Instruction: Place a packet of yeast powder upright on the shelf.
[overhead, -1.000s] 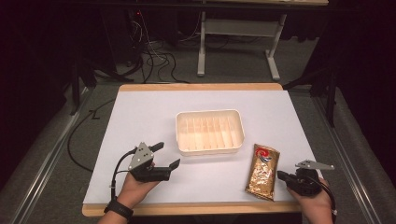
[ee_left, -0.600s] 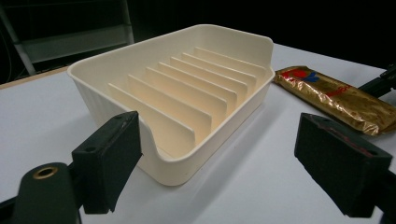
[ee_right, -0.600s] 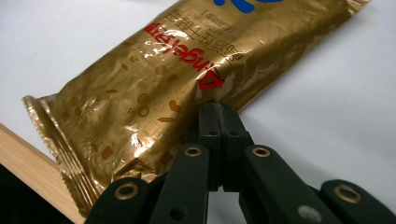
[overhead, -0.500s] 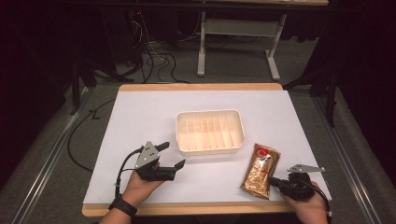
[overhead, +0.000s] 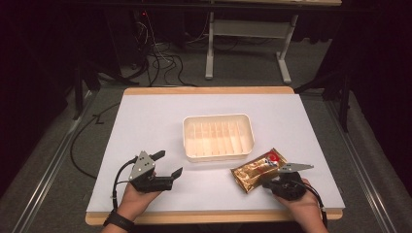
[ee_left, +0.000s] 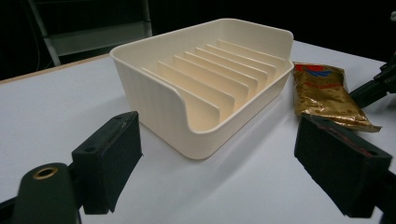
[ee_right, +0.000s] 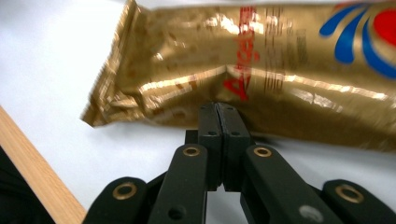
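A gold snack packet (overhead: 255, 170) with a red and blue logo lies slantwise on the white table, just right of the front of a cream ribbed tray (overhead: 218, 118). My right gripper (overhead: 267, 183) is shut, its tips against the packet's (ee_right: 261, 60) near long edge; in the right gripper view the gripper (ee_right: 218, 106) has its jaws together with nothing between them. My left gripper (overhead: 169, 163) is open at the front left, pointing toward the tray (ee_left: 154, 98), which stands a little beyond its jaws (ee_left: 219, 140). The packet (ee_left: 327, 93) lies to the tray's right.
The white mat (overhead: 145, 121) ends at a wooden table edge (overhead: 209, 217) close to both hands. Table legs and cables (overhead: 160, 63) stand on the floor beyond the far edge. The tray's slots hold nothing.
My right gripper has slid left along the front edge against the packet. The packet has turned from nearly lengthwise to slanted, its near end swung left. The left gripper has barely moved.
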### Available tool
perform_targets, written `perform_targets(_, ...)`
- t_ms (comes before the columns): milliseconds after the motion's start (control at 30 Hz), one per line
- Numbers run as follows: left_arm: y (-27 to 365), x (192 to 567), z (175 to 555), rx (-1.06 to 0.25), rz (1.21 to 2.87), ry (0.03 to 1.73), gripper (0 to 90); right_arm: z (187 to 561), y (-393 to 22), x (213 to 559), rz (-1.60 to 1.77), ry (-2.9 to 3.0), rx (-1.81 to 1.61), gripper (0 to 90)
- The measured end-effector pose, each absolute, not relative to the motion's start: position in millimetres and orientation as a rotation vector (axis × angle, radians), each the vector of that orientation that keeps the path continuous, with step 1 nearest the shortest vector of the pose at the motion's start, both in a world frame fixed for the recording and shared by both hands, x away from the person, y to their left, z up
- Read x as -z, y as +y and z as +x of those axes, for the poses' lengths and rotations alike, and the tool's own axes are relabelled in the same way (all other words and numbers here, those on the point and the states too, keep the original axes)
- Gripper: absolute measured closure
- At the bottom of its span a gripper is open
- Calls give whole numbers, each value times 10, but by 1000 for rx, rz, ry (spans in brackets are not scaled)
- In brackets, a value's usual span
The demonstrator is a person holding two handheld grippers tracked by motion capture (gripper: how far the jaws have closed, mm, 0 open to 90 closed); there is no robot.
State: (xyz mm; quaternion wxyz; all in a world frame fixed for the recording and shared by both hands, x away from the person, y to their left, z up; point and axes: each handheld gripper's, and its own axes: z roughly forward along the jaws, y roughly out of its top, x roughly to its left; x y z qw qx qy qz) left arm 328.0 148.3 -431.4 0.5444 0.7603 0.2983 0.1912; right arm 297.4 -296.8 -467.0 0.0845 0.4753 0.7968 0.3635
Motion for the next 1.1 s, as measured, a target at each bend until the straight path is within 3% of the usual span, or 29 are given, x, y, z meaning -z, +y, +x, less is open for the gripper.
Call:
perform_targets(267,1456,4347,3296,-446,1826,707,154,3023,-3063,4460,1407,2155,-1204,900)
perform_targets(567,1433,4358,3290,-444,1830,705,154,3101,-2953,4652,1420,2279,-1132,897)
perform_targets(733,1423,4364,3287,-445,1836,704,154,3113,-3082,4536,1458,2168,-1205,826)
perform_targets(967,1420,4365,3290,-448,1839,704,154,3210,-3425,4522,1662,1932,-1260,590)
perform_targets(1100,1410,4370,3294,-445,1842,703,154,3213,-3637,4577,1813,1809,-1325,501)
